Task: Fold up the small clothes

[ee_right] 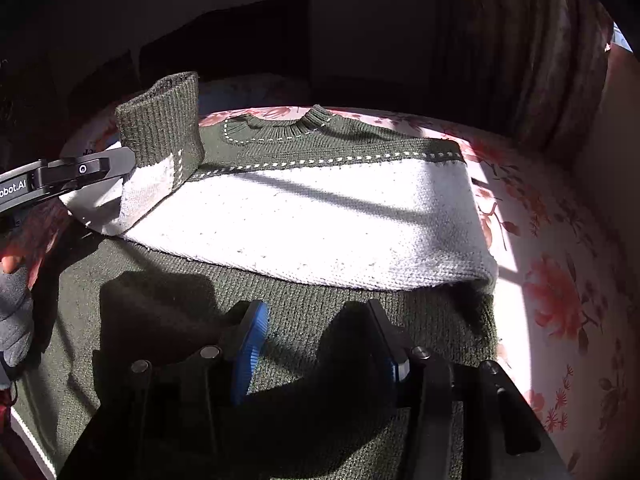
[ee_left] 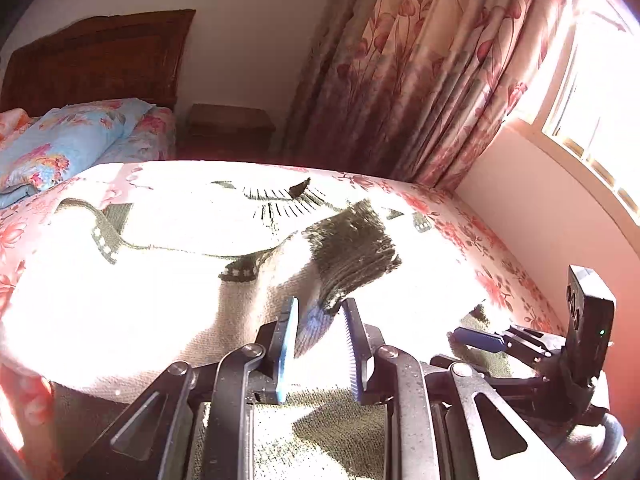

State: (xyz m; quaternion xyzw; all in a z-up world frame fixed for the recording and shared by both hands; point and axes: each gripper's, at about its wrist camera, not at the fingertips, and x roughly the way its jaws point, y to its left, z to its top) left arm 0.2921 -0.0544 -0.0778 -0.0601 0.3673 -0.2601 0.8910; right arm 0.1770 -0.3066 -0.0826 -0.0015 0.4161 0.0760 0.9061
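Sunlit floral bed point(ee_right: 560, 300) holds our sweater point(ee_right: 300, 224), mostly flat. Left gripper point(ee_left: 318, 312) pinches the raised left sleeve cuff point(ee_right: 160, 120); right gripper point(ee_right: 316, 320) hovers open near hem. Folding barely begun.

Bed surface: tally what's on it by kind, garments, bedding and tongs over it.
Sweaters: 1, green-and-white sweater, its sleeve lifted by the left tongs
Folded quilts: 1, blue floral quilt
Tongs: 2, the right tongs open over the hem
Total: 4
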